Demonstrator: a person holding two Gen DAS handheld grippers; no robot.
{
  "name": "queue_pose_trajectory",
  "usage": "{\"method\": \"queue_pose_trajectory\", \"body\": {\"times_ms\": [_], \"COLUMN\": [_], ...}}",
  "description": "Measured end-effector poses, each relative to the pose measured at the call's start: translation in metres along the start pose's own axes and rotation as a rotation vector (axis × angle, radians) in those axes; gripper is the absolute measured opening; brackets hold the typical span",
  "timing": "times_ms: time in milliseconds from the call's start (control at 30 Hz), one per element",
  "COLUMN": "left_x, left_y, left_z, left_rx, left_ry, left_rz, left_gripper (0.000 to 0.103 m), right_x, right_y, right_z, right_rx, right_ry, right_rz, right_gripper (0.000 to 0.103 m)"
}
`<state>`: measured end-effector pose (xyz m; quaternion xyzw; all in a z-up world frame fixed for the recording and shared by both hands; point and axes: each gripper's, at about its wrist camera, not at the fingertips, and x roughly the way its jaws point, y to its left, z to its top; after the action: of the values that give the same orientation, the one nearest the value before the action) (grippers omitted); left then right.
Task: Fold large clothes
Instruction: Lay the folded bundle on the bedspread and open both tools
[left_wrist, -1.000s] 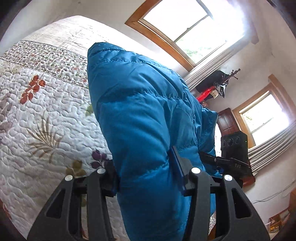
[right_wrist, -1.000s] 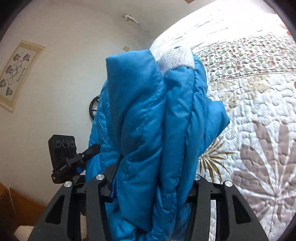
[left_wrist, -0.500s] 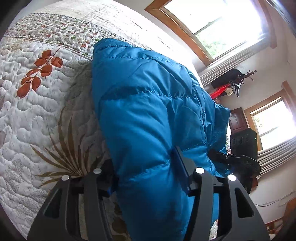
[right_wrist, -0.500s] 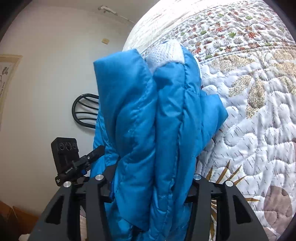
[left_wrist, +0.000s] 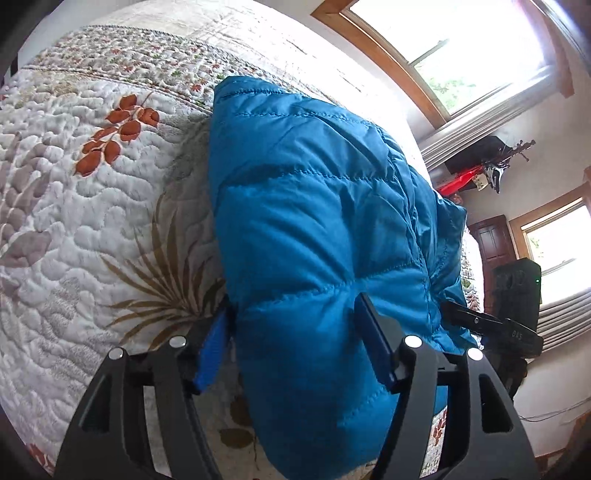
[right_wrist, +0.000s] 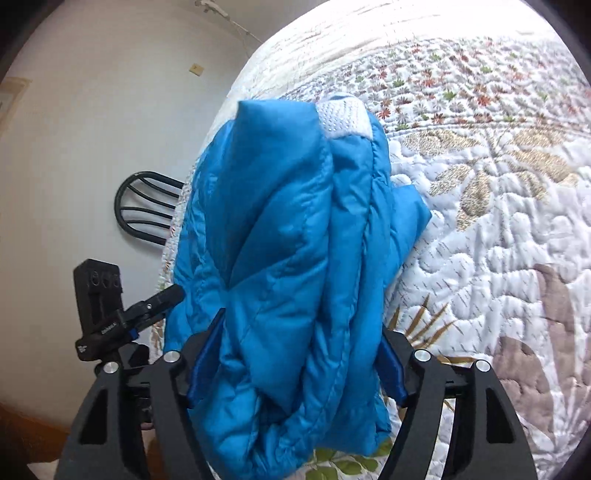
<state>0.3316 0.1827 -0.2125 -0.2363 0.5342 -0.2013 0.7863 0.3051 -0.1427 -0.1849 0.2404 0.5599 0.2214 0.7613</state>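
Both grippers have come lower toward the quilt (left_wrist: 74, 229): left gripper (left_wrist: 295, 343) and right gripper (right_wrist: 295, 354) each clamp the blue jacket (left_wrist: 317, 221), stretched lengthwise between them.

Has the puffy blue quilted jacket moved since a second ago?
Yes. The puffy blue quilted jacket has come down toward the floral quilted bedspread, whose pattern now looms larger.

Jacket (left_wrist: 314, 229): solid bright blue, quilted stitch lines; white dotted patch (right_wrist: 343, 120) at its far end. Bed quilt (left_wrist: 74, 221): white, quilted, with rust-red leaves, tan palm fronds, grey-brown leaves; far band carries small multicolour flowers. Claw frames black; pads (left_wrist: 210, 354) blue.
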Motion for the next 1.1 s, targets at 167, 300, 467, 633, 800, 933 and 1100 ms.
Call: {"method": "queue_pose_trajectory", "body": {"times_ms": [167,300,467,633,800,933,1100], "left_x": [-0.027,-0.031,-0.020,-0.005,0.004,0.002,-0.020], "left_y": [-0.012,-0.024,-0.026,-0.014,-0.009,-0.013,-0.041], "left_z": [-0.029,-0.048,-0.059,-0.059,-0.059,-0.056,-0.058], "left_rx": [0.019,0.069,0.101,0.109,0.111,0.097,0.139], "left_ry": [-0.037,-0.055,-0.036,-0.027,-0.025,-0.020,-0.037], "left_rz": [0.031,0.124,0.156,0.164,0.169,0.189,0.281], "left_gripper": [0.064,0.064,0.066,0.068,0.071,0.071,0.068], "right_x": [-0.025,-0.031,-0.016,0.011,0.021,0.020,0.000], "right_y": [0.016,0.017,0.002,-0.023,-0.039,-0.036,-0.006], "right_z": [-0.020,-0.033,-0.034,-0.036,-0.039,-0.037,-0.041], "right_rx": [-0.083,-0.121,-0.112,-0.062,-0.026,-0.025,-0.075], "right_ry": [-0.019,-0.019,-0.003,0.027,0.027,0.025,-0.012], "right_rz": [-0.075,-0.151,-0.240,-0.238,-0.215,-0.227,-0.268], "right_gripper": [0.073,0.073,0.073,0.073,0.075,0.075,0.082]}}
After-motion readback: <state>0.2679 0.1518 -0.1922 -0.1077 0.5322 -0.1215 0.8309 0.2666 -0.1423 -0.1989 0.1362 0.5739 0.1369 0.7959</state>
